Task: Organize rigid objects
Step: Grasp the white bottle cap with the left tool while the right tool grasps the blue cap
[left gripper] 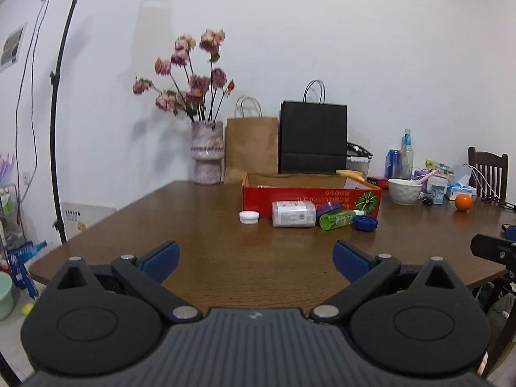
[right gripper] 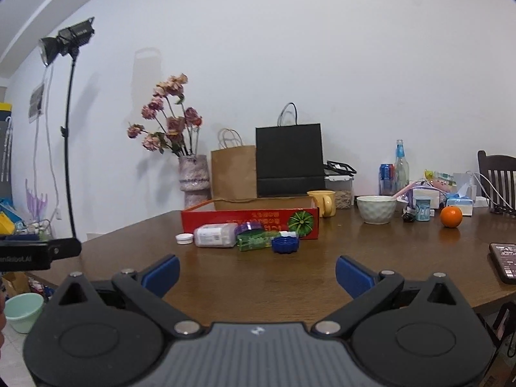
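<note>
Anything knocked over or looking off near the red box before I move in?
Yes. The clear bottle and green bottle lie on their sides against the red box, with a white cap and blue cap loose beside them.

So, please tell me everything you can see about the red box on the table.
The red box is a shallow, open-topped tray that looks like printed cardboard, brown inside. Its front wall carries upside-down lettering and a green round fruit picture at the right end. It sits flat on the wooden table, in front of the paper bags. No contents show over the rim from here. A clear bottle, a green bottle and caps lie along its front; contact cannot be told. Both grippers are far from it.
</note>
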Action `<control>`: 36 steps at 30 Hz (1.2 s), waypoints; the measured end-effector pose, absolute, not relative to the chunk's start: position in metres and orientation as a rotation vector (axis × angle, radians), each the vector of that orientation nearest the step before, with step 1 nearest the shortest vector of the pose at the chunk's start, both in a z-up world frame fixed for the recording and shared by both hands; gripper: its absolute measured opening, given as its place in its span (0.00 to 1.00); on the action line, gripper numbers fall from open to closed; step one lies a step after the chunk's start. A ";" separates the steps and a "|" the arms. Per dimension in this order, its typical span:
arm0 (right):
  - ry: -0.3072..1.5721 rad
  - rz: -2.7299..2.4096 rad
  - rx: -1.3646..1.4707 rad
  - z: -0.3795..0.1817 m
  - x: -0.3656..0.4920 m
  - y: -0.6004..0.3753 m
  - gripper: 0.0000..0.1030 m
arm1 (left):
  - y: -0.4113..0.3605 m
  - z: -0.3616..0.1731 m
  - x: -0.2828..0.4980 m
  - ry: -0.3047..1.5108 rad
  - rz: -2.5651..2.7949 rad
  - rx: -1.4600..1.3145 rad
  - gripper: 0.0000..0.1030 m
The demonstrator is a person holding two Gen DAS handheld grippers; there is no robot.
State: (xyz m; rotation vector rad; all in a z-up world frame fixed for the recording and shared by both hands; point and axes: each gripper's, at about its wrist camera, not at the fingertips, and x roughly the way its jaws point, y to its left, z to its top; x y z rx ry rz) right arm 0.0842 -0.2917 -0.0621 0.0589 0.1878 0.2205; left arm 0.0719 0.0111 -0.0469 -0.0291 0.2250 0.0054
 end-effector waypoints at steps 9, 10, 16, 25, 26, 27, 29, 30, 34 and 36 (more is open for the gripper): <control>0.269 0.250 0.014 -0.053 0.182 -0.287 0.92 | 0.017 -0.038 0.175 0.309 0.059 0.012 1.00; 0.280 0.259 -0.004 -0.049 0.199 -0.286 0.92 | 0.021 -0.036 0.193 0.341 0.047 0.001 1.00; 0.371 0.289 -0.087 -0.038 0.294 -0.278 0.85 | 0.034 -0.036 0.296 0.416 -0.005 0.032 0.86; 0.552 0.272 -0.112 -0.077 0.402 -0.269 0.70 | 0.052 -0.073 0.418 0.657 -0.059 0.006 0.80; 0.570 0.262 -0.111 -0.082 0.409 -0.270 0.70 | 0.054 -0.076 0.425 0.674 -0.055 -0.004 0.79; 0.585 0.254 -0.112 -0.086 0.415 -0.270 0.70 | 0.056 -0.080 0.431 0.685 -0.051 -0.010 0.75; 0.606 0.249 -0.101 -0.091 0.423 -0.271 0.69 | 0.059 -0.084 0.440 0.686 -0.052 -0.021 0.73; 0.608 0.251 -0.095 -0.092 0.425 -0.271 0.69 | 0.059 -0.086 0.444 0.689 -0.056 -0.022 0.72; 0.626 0.258 -0.093 -0.094 0.433 -0.271 0.56 | 0.055 -0.087 0.450 0.667 -0.042 0.010 0.40; 0.631 0.263 -0.084 -0.094 0.435 -0.271 0.53 | 0.053 -0.086 0.451 0.662 -0.048 0.019 0.40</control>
